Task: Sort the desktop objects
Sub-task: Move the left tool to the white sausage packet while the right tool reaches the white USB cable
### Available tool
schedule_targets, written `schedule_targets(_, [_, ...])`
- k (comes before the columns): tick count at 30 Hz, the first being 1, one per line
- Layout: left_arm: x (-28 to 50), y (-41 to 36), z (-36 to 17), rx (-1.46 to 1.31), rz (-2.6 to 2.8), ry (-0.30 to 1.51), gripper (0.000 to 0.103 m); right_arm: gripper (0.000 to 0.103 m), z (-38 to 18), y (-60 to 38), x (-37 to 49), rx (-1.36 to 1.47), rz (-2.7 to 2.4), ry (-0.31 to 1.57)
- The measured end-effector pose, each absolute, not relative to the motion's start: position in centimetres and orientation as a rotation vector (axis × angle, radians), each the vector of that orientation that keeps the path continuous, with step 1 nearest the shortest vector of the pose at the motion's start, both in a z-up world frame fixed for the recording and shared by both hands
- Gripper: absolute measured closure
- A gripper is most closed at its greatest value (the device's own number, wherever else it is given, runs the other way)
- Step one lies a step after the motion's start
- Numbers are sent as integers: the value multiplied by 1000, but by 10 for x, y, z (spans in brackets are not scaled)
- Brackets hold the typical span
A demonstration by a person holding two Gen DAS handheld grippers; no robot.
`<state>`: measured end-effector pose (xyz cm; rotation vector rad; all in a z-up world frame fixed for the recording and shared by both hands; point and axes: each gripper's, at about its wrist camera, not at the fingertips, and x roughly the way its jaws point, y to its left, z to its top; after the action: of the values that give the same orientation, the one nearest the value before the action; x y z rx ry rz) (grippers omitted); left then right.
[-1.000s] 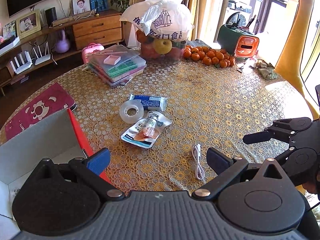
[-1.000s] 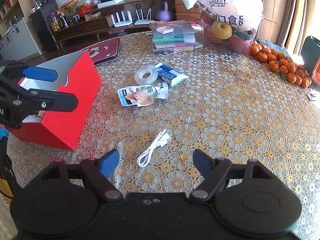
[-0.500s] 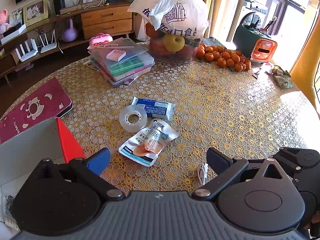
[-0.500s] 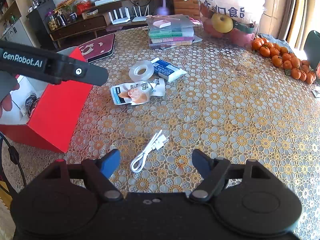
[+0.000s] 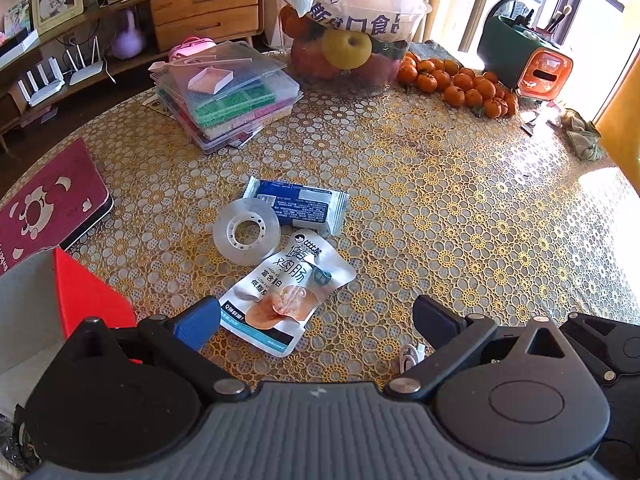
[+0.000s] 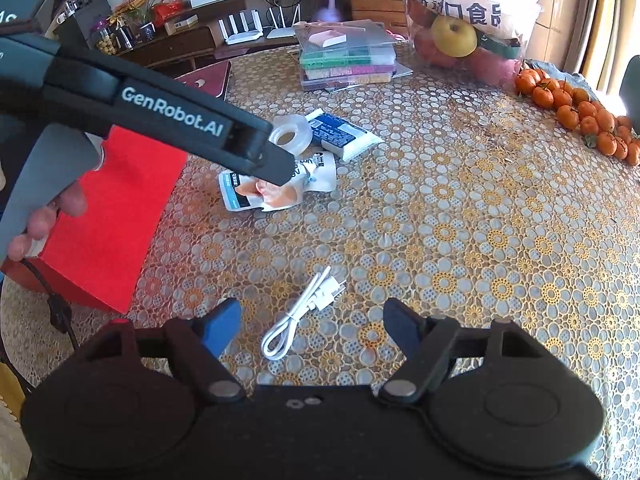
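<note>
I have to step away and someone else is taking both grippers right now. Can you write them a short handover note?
Left gripper: open, empty, over the near edge of the snack pouch.
Right gripper: open, empty, fingers either side of the coiled white cable, not gripping it.
On the table: tape roll overlapping the blue packet, the pouch just in front of them.
Red box stands open at the left edge; its contents are hard to make out.
Done: nothing visibly sorted from this group.
Left: all four items.
</note>
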<state>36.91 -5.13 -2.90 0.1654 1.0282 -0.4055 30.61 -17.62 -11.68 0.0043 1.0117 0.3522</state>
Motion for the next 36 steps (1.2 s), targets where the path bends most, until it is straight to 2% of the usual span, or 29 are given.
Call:
schedule_targets(7, [389,-56,-43,175,-399,1038,0,25,-126,-170,313,-1,351,1021])
schedule_targets(11, [398,-57,-51,168,-393,1044,0,32,-131,-165,317,-7,357,1032])
schedule_targets(16, [409,-62,-65,193,-390,1067,0,34,-138,-161,319,-15,357,1043])
schedule_targets(28, [426,-76,-86,334,-358,1066,0,34,-141,-161,321,-11,374,1058])
schedule_targets(36, [436,-76,-97,330,-341,1082,0,34,-144,-160,323,-14,374,1069])
